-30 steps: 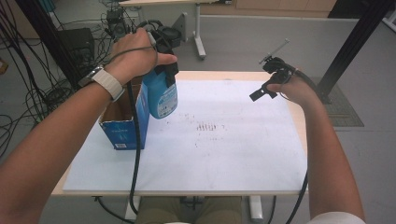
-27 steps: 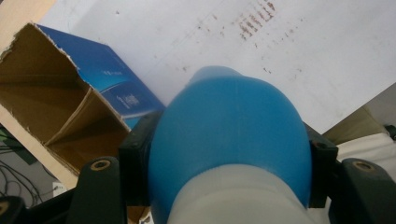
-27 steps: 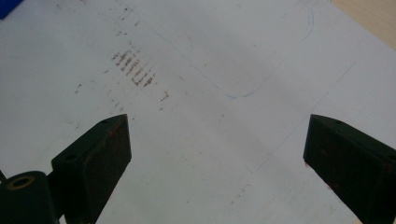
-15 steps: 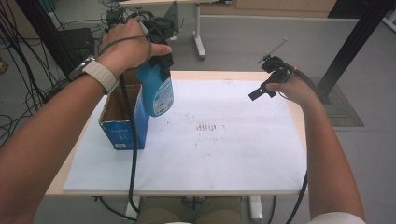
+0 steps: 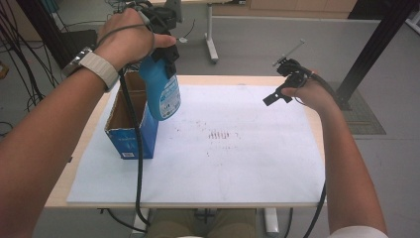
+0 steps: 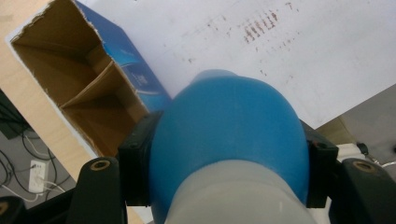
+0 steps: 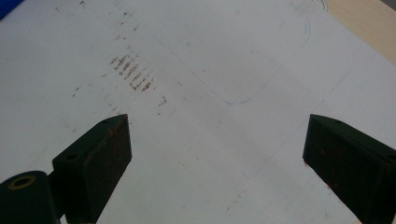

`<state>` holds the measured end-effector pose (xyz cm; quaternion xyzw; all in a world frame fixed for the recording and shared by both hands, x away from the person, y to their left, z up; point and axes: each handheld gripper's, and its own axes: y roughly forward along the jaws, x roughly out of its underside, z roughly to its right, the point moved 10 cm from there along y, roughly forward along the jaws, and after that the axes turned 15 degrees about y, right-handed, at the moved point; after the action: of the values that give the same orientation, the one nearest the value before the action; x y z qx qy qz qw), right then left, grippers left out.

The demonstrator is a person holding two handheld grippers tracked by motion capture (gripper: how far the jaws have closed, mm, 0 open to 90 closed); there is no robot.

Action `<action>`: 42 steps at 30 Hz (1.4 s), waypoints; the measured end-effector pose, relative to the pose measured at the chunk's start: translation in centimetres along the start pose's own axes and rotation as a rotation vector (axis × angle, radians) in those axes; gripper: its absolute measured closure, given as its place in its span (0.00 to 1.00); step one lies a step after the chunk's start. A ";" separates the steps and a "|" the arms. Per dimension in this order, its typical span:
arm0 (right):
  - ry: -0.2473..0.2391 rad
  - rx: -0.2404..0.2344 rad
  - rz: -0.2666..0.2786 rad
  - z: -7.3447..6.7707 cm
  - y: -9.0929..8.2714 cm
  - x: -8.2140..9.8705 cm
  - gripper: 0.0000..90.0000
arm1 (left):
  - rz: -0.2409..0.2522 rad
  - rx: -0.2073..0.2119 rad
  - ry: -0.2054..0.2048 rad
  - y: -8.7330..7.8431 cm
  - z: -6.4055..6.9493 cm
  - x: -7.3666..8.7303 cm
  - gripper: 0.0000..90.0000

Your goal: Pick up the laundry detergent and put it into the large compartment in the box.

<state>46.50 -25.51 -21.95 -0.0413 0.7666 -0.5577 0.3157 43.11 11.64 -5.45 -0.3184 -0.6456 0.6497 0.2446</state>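
A blue plastic bottle [image 5: 161, 91] with a white label hangs in the air, with my left gripper [image 5: 166, 55] shut on its upper part. It hangs beside the right wall of an open blue cardboard box [image 5: 130, 133]. In the left gripper view the bottle's blue shoulder [image 6: 229, 140] sits tight between both black jaws, and the box [image 6: 70, 88], with a cardboard divider inside, lies below to the left. My right gripper [image 5: 280, 84] is held over the back right of the white sheet [image 5: 237, 163], open with nothing between its pads [image 7: 100, 163].
The white sheet [image 7: 210, 56] covers most of the wooden table [image 5: 84, 153] and bears brown smudges [image 5: 218, 135] near its middle. A faint pencilled outline [image 7: 252, 88] is drawn on it. Cables trail from both grippers; table legs and black stands are on the floor behind.
My left hand has risen and drifted toward the back left, lifting the blue bottle higher beside the box. The right hand and its gripper have stayed put.
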 end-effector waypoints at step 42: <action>-0.027 -0.018 0.005 -0.3 0.8 -0.7 0.09 | 0.005 0.007 -0.288 -4.7 -4.1 2.9 0.41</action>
<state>47.16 -24.68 -22.33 -0.0498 0.7672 -0.5495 0.3270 43.73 16.77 -0.94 -0.2228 -0.6710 0.6914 0.1488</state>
